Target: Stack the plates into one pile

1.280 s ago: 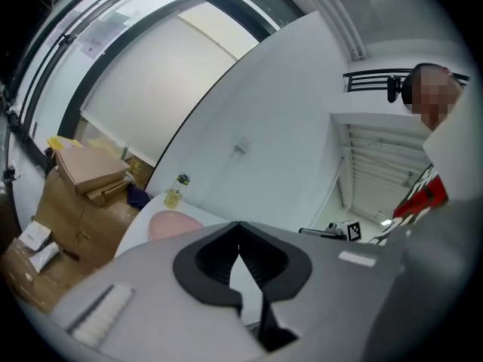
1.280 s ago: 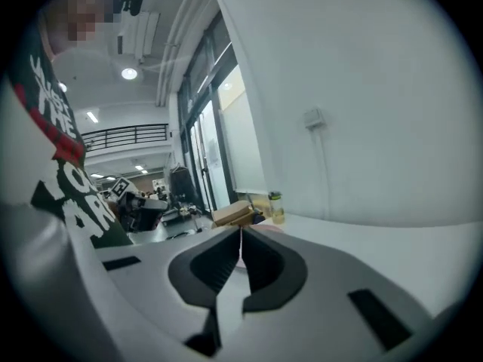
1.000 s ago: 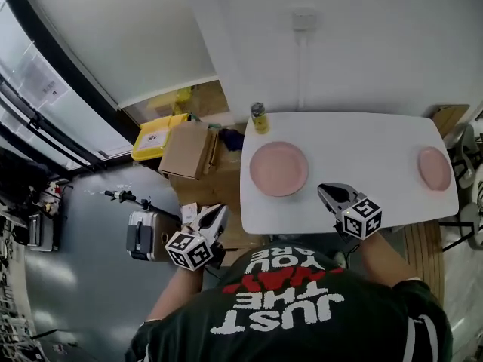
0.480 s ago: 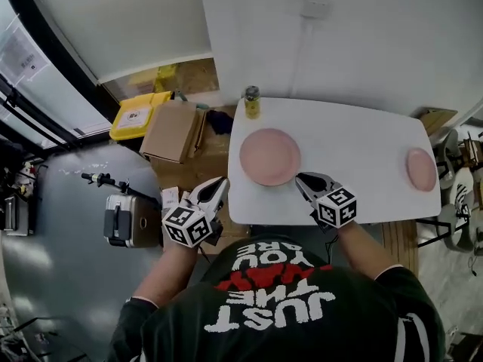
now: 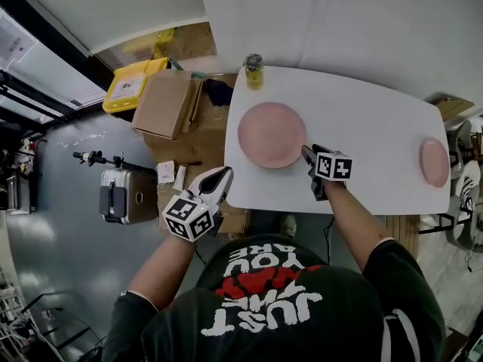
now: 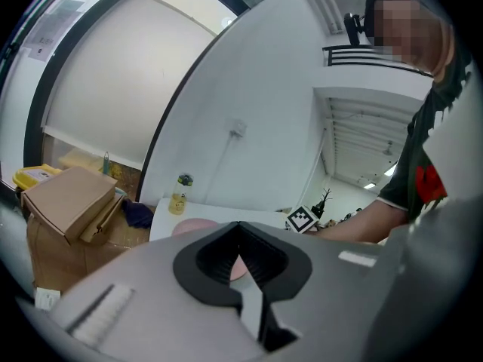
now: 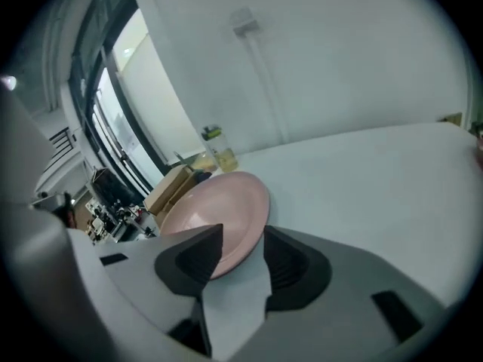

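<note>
The desk is a smooth white slab with rounded corners. On its left half lies a large pink plate, round, shallow and matt. A smaller pink plate of the same look lies well apart, at the desk's right edge. The right claw points down at the large plate's near right rim. Its jaws have just been opening and now stand apart; the rim shows in the gap between the black pads, and neither pad presses on it. The left claw hangs off the desk's near left corner, its jaws closed together on nothing. A small clear bottle of yellowish liquid stands upright at the desk's far left corner, and a flat brown cardboard box sits low beside the desk's left end
</note>
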Action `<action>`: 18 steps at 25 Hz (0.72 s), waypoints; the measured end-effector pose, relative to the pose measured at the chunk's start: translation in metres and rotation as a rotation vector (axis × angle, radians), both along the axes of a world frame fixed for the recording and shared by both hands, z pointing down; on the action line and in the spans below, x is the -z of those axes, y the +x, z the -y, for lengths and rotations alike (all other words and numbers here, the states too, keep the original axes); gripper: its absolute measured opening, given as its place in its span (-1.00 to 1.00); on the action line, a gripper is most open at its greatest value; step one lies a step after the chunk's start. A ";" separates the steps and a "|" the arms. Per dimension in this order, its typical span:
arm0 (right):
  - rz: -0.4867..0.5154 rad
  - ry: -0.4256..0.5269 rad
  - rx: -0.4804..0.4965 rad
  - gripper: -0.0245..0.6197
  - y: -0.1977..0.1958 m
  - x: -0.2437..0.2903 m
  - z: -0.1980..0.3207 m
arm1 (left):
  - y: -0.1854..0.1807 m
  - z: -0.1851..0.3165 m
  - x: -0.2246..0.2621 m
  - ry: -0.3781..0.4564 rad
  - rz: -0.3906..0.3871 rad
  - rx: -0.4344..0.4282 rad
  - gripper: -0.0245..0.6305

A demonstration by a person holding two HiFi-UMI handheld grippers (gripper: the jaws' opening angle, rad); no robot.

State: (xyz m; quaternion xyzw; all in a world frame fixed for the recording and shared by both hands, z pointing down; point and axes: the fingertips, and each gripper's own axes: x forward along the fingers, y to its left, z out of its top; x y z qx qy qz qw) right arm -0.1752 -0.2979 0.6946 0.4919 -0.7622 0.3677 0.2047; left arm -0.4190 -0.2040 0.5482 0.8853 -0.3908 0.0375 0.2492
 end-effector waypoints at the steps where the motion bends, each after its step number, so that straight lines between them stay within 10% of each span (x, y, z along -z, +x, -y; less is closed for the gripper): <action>1: 0.011 -0.028 -0.025 -0.48 0.002 -0.011 0.002 | 0.000 -0.001 -0.004 -0.008 0.002 -0.002 -0.90; 18: 0.058 -0.228 -0.201 -0.64 -0.010 -0.076 0.014 | -0.033 -0.012 -0.024 -0.049 -0.009 0.027 -0.90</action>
